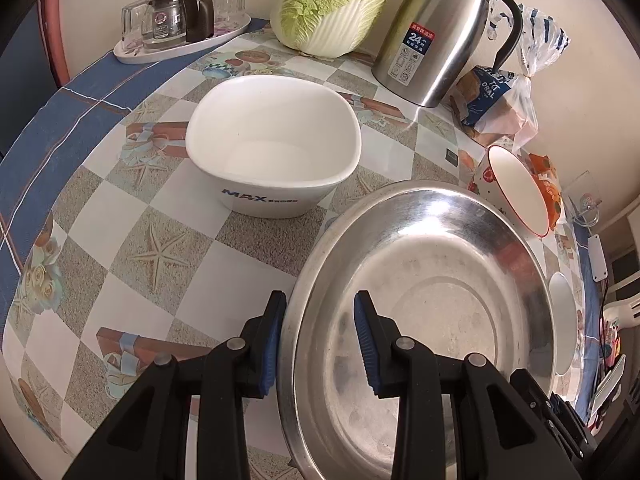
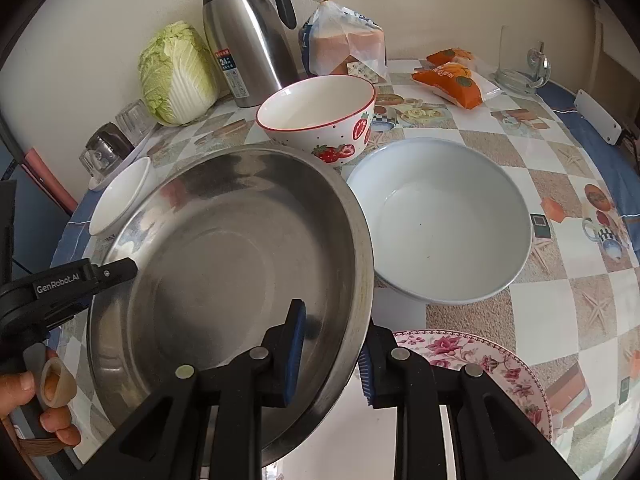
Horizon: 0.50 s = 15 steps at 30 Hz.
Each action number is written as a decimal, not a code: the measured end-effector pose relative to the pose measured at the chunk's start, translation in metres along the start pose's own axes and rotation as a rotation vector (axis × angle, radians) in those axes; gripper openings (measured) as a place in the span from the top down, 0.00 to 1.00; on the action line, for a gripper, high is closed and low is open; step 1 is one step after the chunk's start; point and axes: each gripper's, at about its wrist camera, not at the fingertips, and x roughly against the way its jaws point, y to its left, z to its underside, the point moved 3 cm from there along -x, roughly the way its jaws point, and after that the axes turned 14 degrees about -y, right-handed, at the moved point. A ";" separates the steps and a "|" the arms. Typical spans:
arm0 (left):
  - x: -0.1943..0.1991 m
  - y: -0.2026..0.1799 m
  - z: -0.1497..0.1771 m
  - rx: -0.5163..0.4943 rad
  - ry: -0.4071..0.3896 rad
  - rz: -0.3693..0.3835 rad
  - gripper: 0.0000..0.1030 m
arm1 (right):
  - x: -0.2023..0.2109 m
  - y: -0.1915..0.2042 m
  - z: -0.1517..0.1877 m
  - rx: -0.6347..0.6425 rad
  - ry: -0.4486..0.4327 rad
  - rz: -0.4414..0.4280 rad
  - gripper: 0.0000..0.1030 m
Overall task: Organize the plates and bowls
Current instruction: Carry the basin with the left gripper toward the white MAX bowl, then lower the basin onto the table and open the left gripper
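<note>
A wide steel basin [image 1: 440, 300] [image 2: 224, 260] hangs tilted over the checked tablecloth, held from both sides. My left gripper [image 1: 320, 340] straddles its near rim, one pad outside the wall and one inside, shut on it. On the opposite rim my right gripper [image 2: 332, 352] is shut in the same way. The left gripper [image 2: 124, 270] also shows in the right wrist view, with a hand on its handle. Behind the basin stand a white square bowl [image 1: 272, 152] [image 2: 120, 196] and a strawberry bowl [image 1: 516, 188] [image 2: 320, 120]. A pale blue bowl [image 2: 444, 232] and a floral plate [image 2: 480, 364] sit to the right.
Along the wall stand a steel thermos jug [image 1: 444, 32] [image 2: 248, 40], a napa cabbage [image 1: 336, 4] [image 2: 176, 76] and bagged bread [image 2: 344, 40]. A tray of glasses [image 1: 180, 16] sits at the far left. Orange snack packets [image 2: 456, 80] and a glass mug [image 2: 520, 60] lie at the far right.
</note>
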 end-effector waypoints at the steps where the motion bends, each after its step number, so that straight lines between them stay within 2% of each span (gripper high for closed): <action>1: 0.000 0.001 0.000 0.003 0.001 0.001 0.66 | 0.000 0.000 0.000 0.000 0.001 0.000 0.74; 9: 0.001 0.003 0.001 0.017 0.015 -0.006 0.64 | -0.001 0.001 0.000 0.008 0.008 0.009 0.74; 12: 0.003 0.004 -0.001 0.004 0.009 -0.034 0.52 | 0.002 0.000 -0.002 0.013 0.001 0.025 0.74; 15: 0.007 0.006 -0.002 0.011 0.007 -0.034 0.47 | 0.005 -0.003 -0.004 0.006 0.000 0.041 0.74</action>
